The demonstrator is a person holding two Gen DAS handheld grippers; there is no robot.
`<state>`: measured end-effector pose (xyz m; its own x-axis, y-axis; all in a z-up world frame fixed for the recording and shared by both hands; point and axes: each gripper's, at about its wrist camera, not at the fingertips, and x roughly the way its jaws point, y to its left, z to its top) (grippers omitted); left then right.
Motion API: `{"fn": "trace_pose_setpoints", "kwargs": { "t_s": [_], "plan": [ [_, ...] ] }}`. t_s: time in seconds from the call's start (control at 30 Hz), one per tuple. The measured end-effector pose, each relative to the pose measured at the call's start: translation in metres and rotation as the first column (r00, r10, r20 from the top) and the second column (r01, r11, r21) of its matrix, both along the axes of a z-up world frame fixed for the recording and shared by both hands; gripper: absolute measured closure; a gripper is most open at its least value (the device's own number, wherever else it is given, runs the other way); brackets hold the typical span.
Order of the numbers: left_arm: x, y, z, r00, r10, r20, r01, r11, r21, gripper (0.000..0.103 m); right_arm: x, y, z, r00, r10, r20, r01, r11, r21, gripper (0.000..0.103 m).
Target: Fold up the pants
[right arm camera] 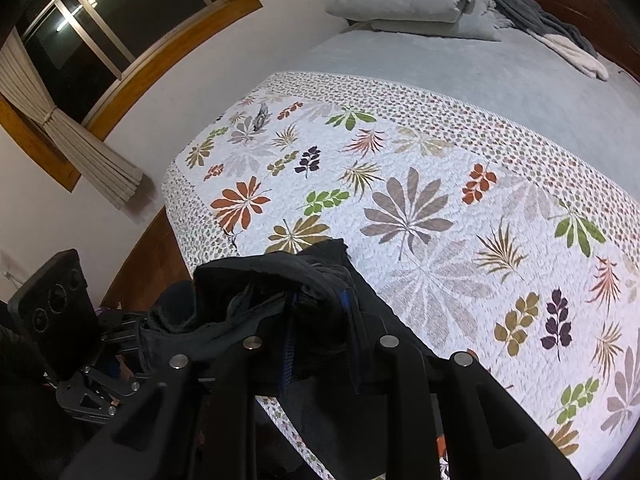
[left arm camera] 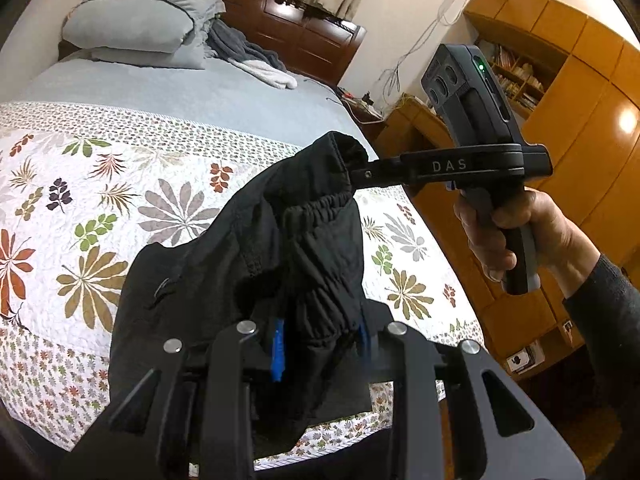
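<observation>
I hold a pair of black pants (left arm camera: 248,264) up over the foot of the bed, above its leaf-print quilt (left arm camera: 100,184), with both tools clamped on the elastic waistband. The left tool (left arm camera: 320,344) pinches a bunched stretch of waistband between its blue-padded fingers; the right tool (left arm camera: 360,174), gripped by a hand (left arm camera: 520,232) at the right of the left wrist view, bites the far end of the same band. From the right wrist view the right tool (right arm camera: 320,320) shows dark cloth wedged between its pads, with the left tool low at the left edge.

I judge this the opening step: the garment is lifted but not yet spread. The next move calls for drawing the two grips apart to tighten the waistband, then lowering the pants flat onto the quilt, legs trailing toward the near edge.

The legs hang out of sight below both tools, so I cannot tell whether they are twisted or straight. The black fabric swallows its own creases, and the right tool's fingertips are buried in cloth. Pillows (left arm camera: 140,20) and a grey blanket (left arm camera: 240,48) sit well apart at the headboard.
</observation>
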<state>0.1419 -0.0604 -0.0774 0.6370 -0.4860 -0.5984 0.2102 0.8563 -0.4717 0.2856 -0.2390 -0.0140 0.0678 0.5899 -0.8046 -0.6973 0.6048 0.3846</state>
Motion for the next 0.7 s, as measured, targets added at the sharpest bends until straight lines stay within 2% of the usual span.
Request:
{"fn": "trace_pose_setpoints", "kwargs": {
  "t_s": [0.7],
  "plan": [
    [0.015, -0.060, -0.040, 0.993, -0.095, -0.075, 0.100, 0.993, 0.070, 0.078, 0.002, -0.064, -0.049, 0.997, -0.067, -0.038, 0.067, 0.998, 0.012, 0.081]
  ]
}}
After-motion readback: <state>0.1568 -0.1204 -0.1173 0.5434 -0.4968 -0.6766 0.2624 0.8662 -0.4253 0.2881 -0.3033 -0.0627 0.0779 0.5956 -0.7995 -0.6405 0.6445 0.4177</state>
